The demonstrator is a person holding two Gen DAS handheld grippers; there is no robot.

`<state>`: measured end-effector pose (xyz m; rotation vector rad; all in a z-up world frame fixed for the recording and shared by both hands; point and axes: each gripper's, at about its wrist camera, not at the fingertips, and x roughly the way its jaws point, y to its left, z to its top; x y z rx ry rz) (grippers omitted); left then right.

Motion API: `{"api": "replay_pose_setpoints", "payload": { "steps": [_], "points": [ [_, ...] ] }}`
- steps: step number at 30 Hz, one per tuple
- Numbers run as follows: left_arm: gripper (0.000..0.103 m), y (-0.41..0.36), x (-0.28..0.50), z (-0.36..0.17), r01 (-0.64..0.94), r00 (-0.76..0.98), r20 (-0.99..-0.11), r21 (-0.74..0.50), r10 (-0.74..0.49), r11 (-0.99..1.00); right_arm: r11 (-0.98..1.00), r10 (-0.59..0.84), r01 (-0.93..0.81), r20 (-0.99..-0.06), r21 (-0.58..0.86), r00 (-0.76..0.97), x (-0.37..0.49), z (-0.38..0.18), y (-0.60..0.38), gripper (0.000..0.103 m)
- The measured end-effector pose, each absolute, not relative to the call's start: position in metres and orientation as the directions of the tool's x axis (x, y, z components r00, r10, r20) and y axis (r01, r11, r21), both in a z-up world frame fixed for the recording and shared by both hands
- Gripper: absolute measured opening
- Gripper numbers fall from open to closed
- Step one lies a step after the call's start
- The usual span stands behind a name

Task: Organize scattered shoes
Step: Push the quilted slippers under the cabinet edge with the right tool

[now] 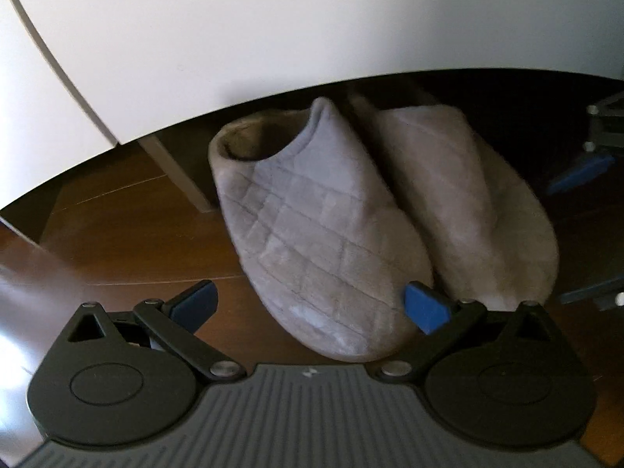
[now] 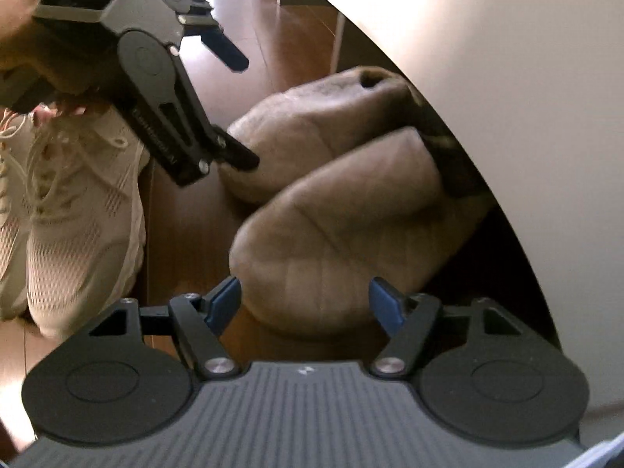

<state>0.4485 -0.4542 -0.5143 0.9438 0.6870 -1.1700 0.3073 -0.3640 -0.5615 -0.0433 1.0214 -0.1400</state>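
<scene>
Both tongs, left tongs (image 1: 310, 304) and right tongs (image 2: 306, 302), are hanging wide open and empty over paired grey slippers (image 1: 323, 226) lying at twelve o'clock beneath the white cabinet (image 1: 234, 39); straddling each toe squarely should help.

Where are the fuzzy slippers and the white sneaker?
Near slipper (image 1: 312, 241), left wrist view: its quilted top.
Far slipper (image 1: 460, 195), left wrist view: its top.
White sneaker (image 2: 78, 234), right wrist view: its mesh toe.
</scene>
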Motion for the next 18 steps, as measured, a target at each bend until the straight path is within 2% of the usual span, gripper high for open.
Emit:
{"api": "replay_pose_setpoints", "payload": {
  "steps": [5, 12, 15, 18],
  "points": [
    [0.103, -0.456, 0.460, -0.519, 0.947, 0.320, -0.852, 0.297, -0.413, 0.122, 0.979, -0.192, 0.157, -0.852, -0.131, 0.488, 0.300, -0.567, -0.370, 0.070],
    [0.103, -0.444, 0.478, -0.515, 0.938, 0.341, -0.846, 0.282, -0.409, 0.200, 0.975, -0.190, 0.193, -0.855, -0.108, 0.482, 0.300, -0.568, -0.375, 0.070],
    [0.103, -0.439, 0.480, -0.512, 0.922, 0.382, -0.833, 0.316, -0.399, 0.224, 0.969, -0.175, 0.238, -0.876, -0.072, 0.449, 0.294, -0.572, -0.377, 0.066],
    [0.103, -0.426, 0.481, -0.500, 0.926, 0.360, -0.828, 0.260, -0.430, 0.274, 0.962, -0.192, 0.259, -0.880, -0.082, 0.434, 0.293, -0.576, -0.378, 0.057]
  ]
}}
